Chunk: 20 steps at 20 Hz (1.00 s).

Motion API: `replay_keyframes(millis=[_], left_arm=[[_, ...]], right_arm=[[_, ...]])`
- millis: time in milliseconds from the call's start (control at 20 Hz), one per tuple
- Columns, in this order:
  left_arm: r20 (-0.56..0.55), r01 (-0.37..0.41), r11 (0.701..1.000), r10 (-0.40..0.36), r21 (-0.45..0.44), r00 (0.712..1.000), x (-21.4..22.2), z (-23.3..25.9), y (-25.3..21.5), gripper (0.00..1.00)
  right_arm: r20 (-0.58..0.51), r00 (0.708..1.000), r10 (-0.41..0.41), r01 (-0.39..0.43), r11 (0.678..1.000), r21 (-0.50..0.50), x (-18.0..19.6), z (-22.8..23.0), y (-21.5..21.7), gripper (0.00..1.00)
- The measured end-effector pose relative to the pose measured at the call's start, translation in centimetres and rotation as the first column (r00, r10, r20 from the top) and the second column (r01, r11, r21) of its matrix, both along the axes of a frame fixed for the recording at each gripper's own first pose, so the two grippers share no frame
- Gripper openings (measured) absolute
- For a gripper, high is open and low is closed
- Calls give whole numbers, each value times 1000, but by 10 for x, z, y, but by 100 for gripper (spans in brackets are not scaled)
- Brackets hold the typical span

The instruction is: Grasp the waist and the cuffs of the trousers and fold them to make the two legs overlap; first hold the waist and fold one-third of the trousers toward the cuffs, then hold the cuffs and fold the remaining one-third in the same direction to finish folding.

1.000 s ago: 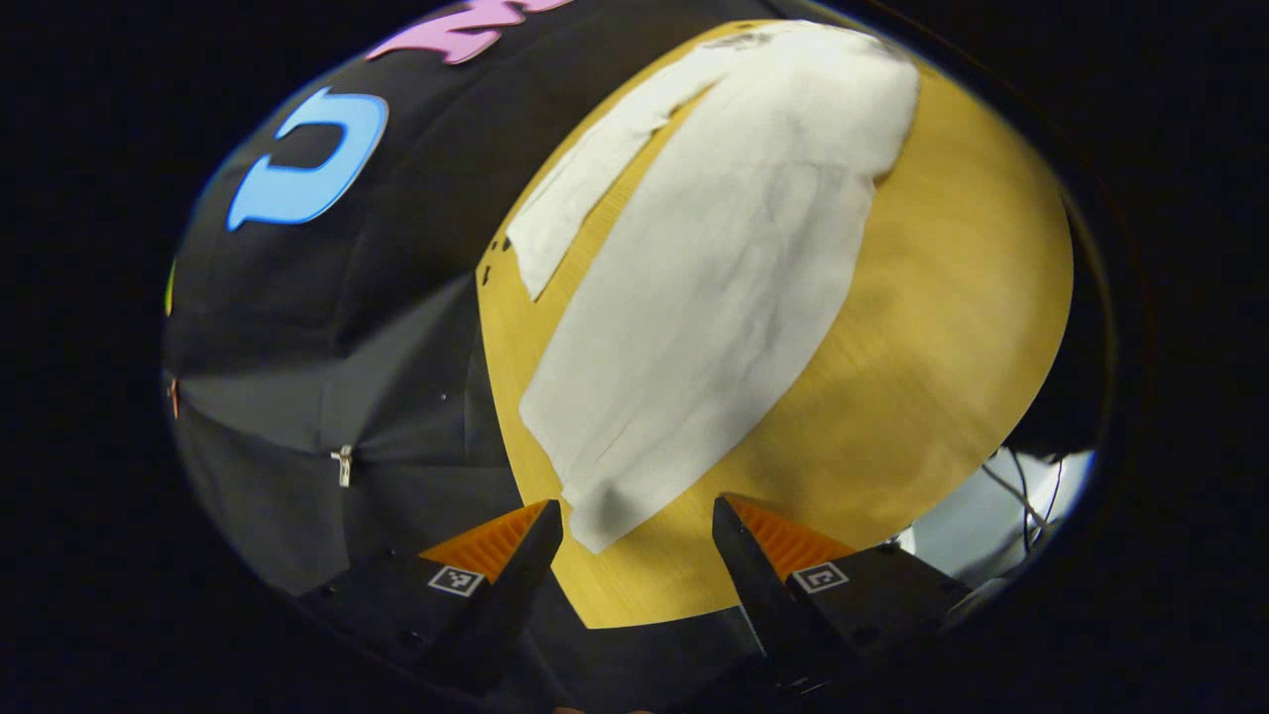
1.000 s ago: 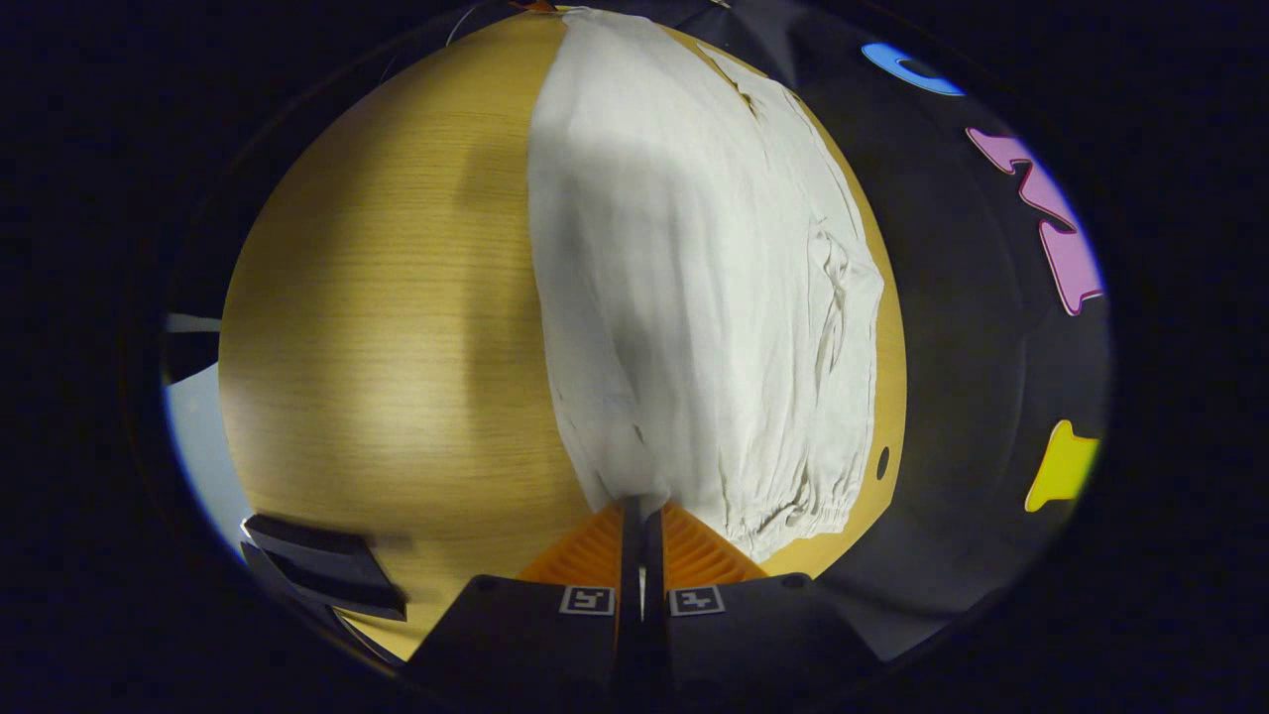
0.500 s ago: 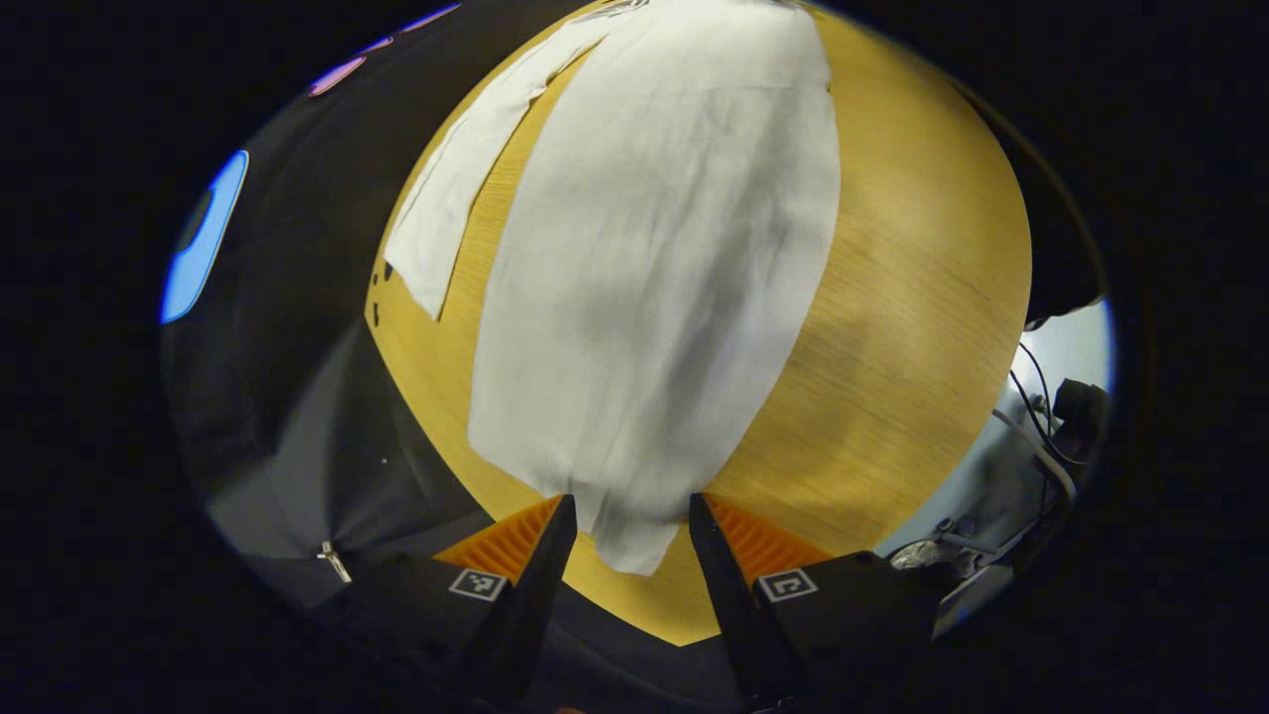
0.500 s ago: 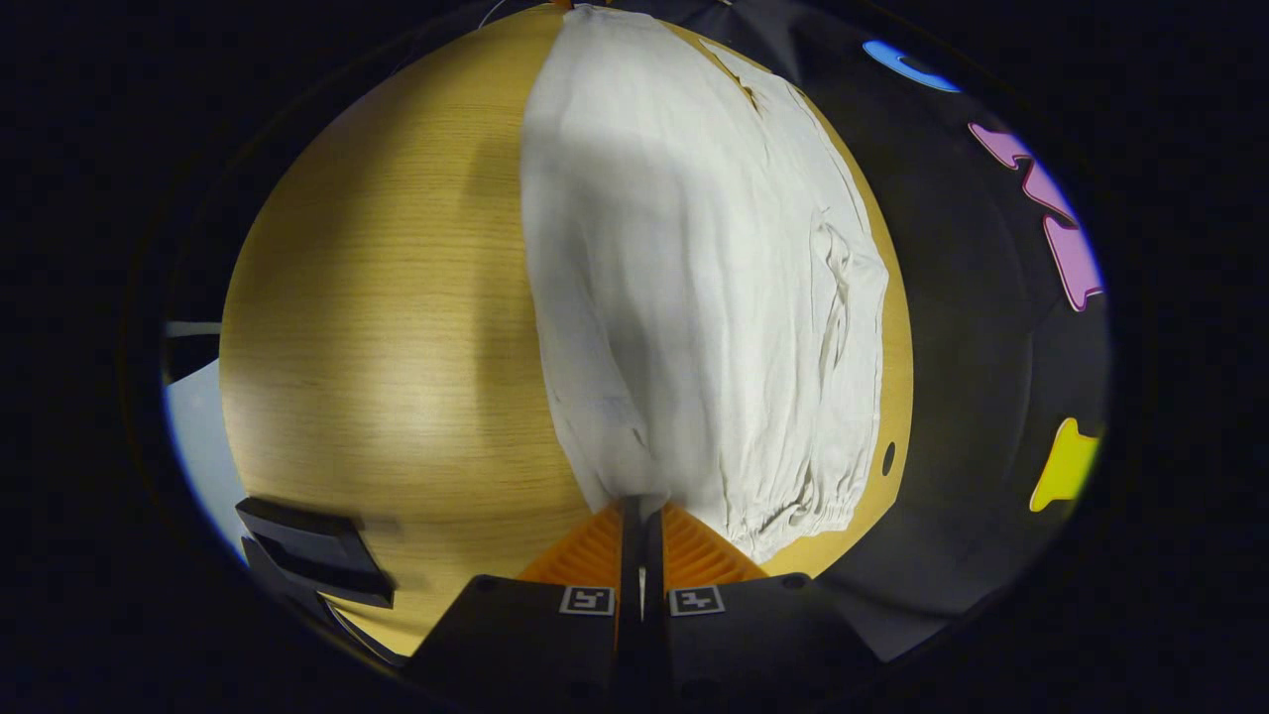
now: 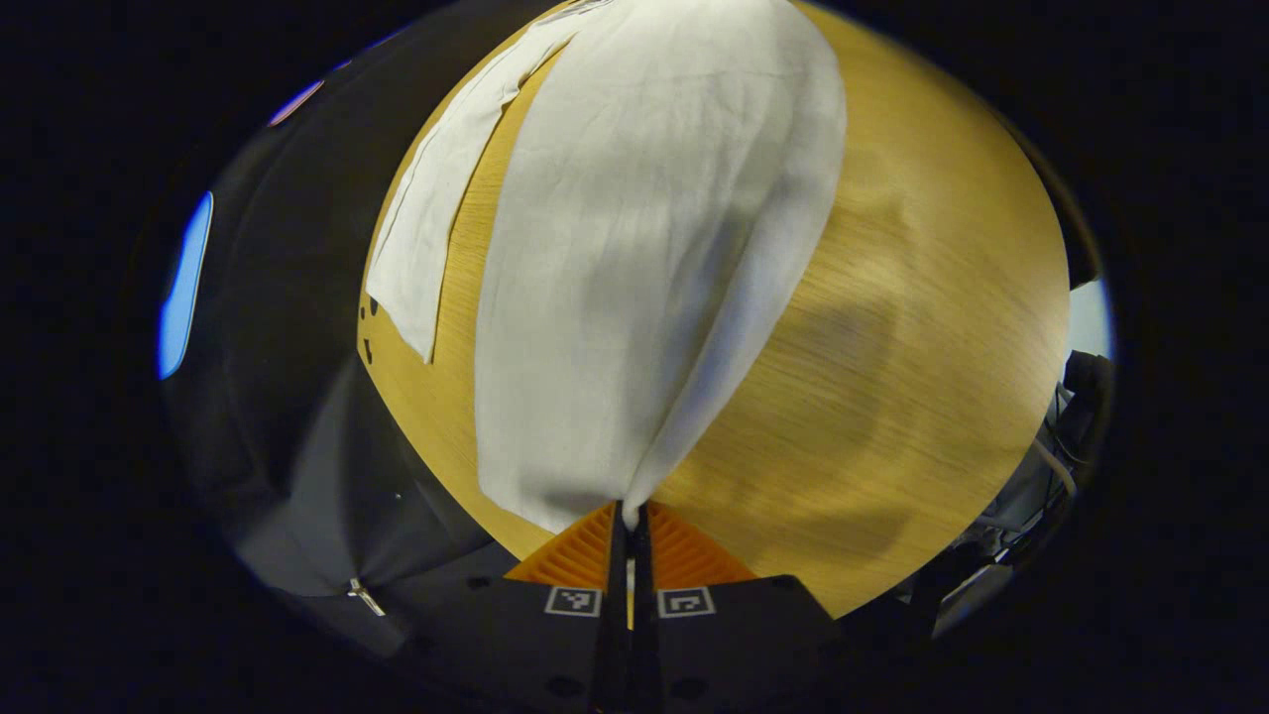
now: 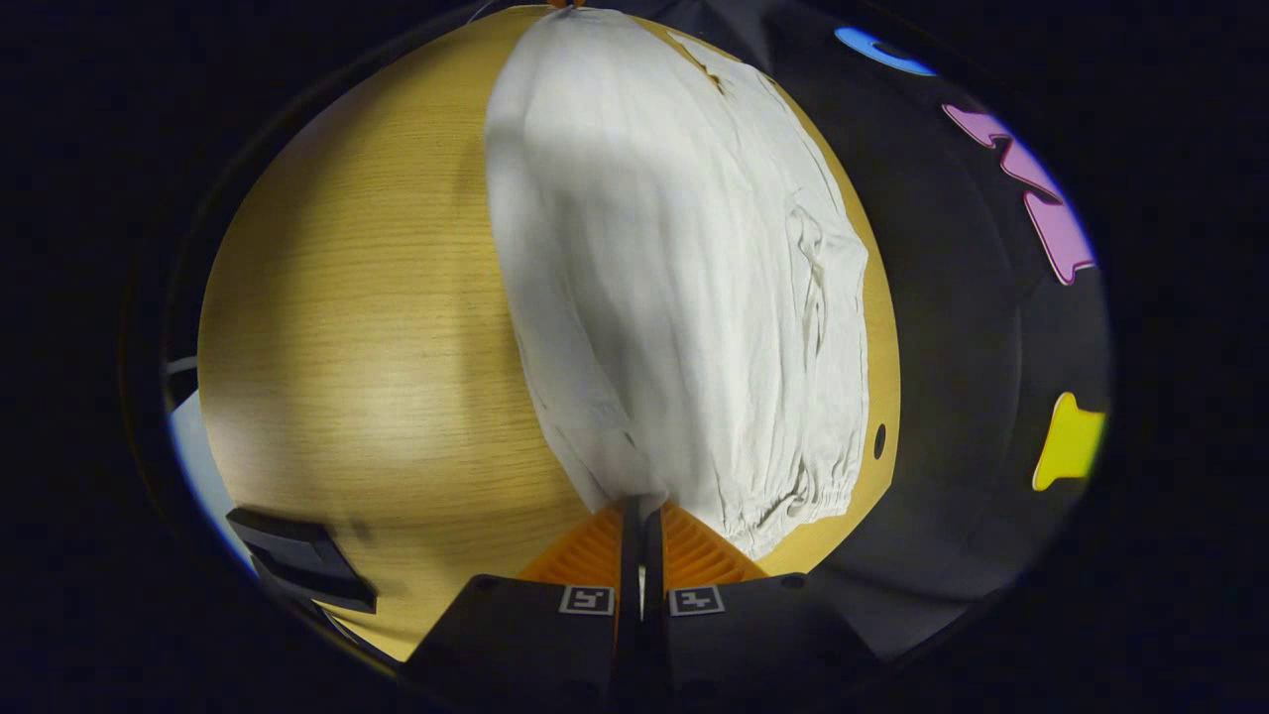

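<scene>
On the wooden table (image 5: 922, 297), the white trousers (image 5: 644, 248) are lying stretched out, with one leg apart at the far edge. The left gripper (image 5: 629, 516) is pinching the cuff corner, both fingers closed on the cloth and lifting it a little. In the right gripper view, the right gripper (image 6: 641, 508) is clamping the gathered waist edge of the trousers (image 6: 684, 278).
</scene>
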State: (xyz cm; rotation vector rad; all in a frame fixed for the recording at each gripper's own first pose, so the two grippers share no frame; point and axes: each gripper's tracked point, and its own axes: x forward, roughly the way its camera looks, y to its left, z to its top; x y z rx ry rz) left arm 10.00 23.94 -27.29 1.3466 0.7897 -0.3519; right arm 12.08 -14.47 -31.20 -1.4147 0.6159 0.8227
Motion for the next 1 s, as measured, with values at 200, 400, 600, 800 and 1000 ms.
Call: replay_keyframes(millis=[200,400,600,800,1000], left_arm=[[66,-50,997,54,-63,996,-3,3,-6,5],[158,-76,984,102,-162,982,-8,26,-19,5],[237,-78,972,131,-222,963,-6,56,-31,5],[300,-81,963,159,-256,941,6,97,-33,5],[388,-104,930,246,-351,888,34,144,-37,5]], right_arm=[[40,995,-94,91,993,72,11,3,-6,6],[112,976,-186,168,974,154,13,13,-10,6],[153,968,-199,170,969,181,16,29,-6,5],[198,947,-252,199,946,255,32,60,0,5],[234,883,-406,294,869,398,58,95,-2,5]])
